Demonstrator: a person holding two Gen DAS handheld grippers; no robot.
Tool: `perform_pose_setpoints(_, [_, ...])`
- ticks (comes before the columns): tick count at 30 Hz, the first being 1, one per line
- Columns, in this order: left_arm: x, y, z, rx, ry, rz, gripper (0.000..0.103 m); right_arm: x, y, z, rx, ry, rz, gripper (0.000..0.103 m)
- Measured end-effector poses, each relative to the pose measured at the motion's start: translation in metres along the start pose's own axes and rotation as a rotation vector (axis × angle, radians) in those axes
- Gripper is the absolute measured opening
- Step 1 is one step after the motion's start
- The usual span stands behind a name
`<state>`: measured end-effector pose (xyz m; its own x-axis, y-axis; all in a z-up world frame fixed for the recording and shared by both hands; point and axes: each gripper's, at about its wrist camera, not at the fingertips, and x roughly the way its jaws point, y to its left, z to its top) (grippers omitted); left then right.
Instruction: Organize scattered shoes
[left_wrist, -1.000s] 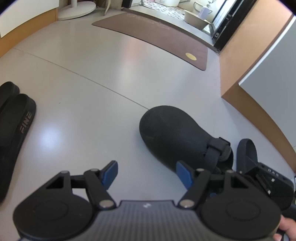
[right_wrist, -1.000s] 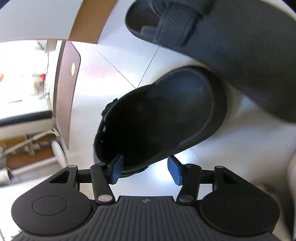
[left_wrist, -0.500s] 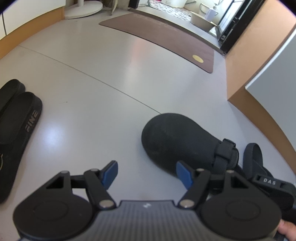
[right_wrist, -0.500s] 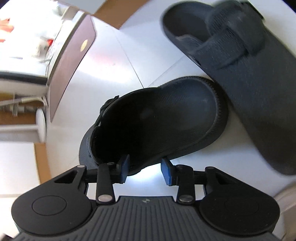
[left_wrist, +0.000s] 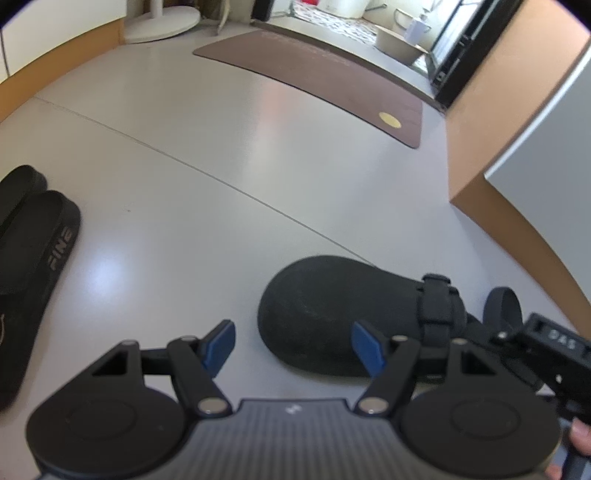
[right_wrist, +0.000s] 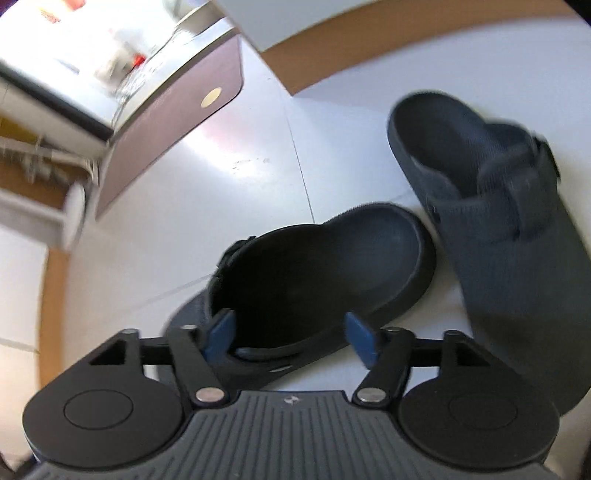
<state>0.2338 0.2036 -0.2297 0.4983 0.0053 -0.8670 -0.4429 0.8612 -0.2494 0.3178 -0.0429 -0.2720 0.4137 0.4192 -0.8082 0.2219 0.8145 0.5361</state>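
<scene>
A black clog (left_wrist: 332, 314) lies on the pale floor with its rounded toe toward the left. My left gripper (left_wrist: 293, 345) hovers open just in front of that toe, holding nothing. The right gripper's black body (left_wrist: 546, 343) sits at the clog's heel end. In the right wrist view the same clog (right_wrist: 314, 273) shows its dark opening. My right gripper (right_wrist: 290, 336) is open, its left fingertip (right_wrist: 221, 330) inside the opening and the other outside the side wall. A second, dark grey clog (right_wrist: 498, 221) lies to the right, touching the first near the heel.
A pair of black slides (left_wrist: 40, 254) lies at the far left. A brown mat (left_wrist: 314, 74) lies before the doorway. A wall corner with an orange baseboard (left_wrist: 480, 177) stands to the right. A white round stand base (left_wrist: 162, 22) is at the far back.
The right gripper's jaws narrowed on the clog's side wall half a second ago and have now spread wide. The right view has swung, moving the grey clog right. The left gripper drew back slightly.
</scene>
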Motion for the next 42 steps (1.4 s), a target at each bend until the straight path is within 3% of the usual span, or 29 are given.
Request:
perform_pose_setpoints(3, [-0.004,0.005,0.004,-0.02,-0.021,0.017,0.072,-0.003,0.001,-0.006,0.05,0.008,0.022,0.09])
perform_pose_setpoints(9, [-0.011,0.016,0.006,-0.077,-0.052,0.046,0.072,0.011,0.016,-0.023,0.115,0.08,0.089,0.09])
perform_pose_setpoints(15, [-0.005,0.019,0.006,-0.063,-0.036,0.057,0.072,0.028,0.024,-0.031,0.075,0.09,0.052,0.089])
perform_pose_setpoints(16, [-0.005,0.02,0.007,-0.069,-0.036,0.059,0.072,0.031,0.024,-0.032,0.073,0.094,0.042,0.088])
perform_pose_setpoints(18, [-0.004,0.021,0.007,-0.072,-0.034,0.055,0.073,0.033,0.026,-0.032,0.018,0.091,0.019,0.065])
perform_pose_setpoints(23, [-0.005,0.018,0.007,-0.061,-0.03,0.058,0.073,0.032,0.026,-0.029,-0.059,0.087,0.024,0.06])
perform_pose_setpoints(28, [-0.009,0.015,0.008,-0.055,-0.037,0.056,0.073,0.023,0.025,-0.024,-0.124,0.074,-0.016,0.042])
perform_pose_setpoints(33, [-0.012,0.012,0.007,-0.054,-0.045,0.052,0.073,0.015,0.021,-0.022,-0.159,0.064,-0.084,0.041])
perform_pose_setpoints(35, [-0.013,0.013,0.008,-0.068,-0.053,0.04,0.073,0.013,0.018,-0.023,-0.141,0.052,-0.112,0.043])
perform_pose_setpoints(37, [-0.016,0.017,0.01,-0.082,-0.065,0.042,0.073,0.013,0.017,-0.024,-0.126,0.054,-0.093,0.058])
perform_pose_setpoints(39, [-0.017,0.021,0.011,-0.095,-0.072,0.053,0.073,0.017,0.018,-0.027,-0.105,0.067,-0.019,0.088])
perform_pose_setpoints(41, [-0.014,0.025,0.01,-0.11,-0.062,0.059,0.073,0.02,0.02,-0.031,-0.088,0.074,0.032,0.095])
perform_pose_setpoints(42, [-0.013,0.028,0.009,-0.121,-0.054,0.058,0.073,0.023,0.021,-0.032,-0.089,0.068,0.019,0.095])
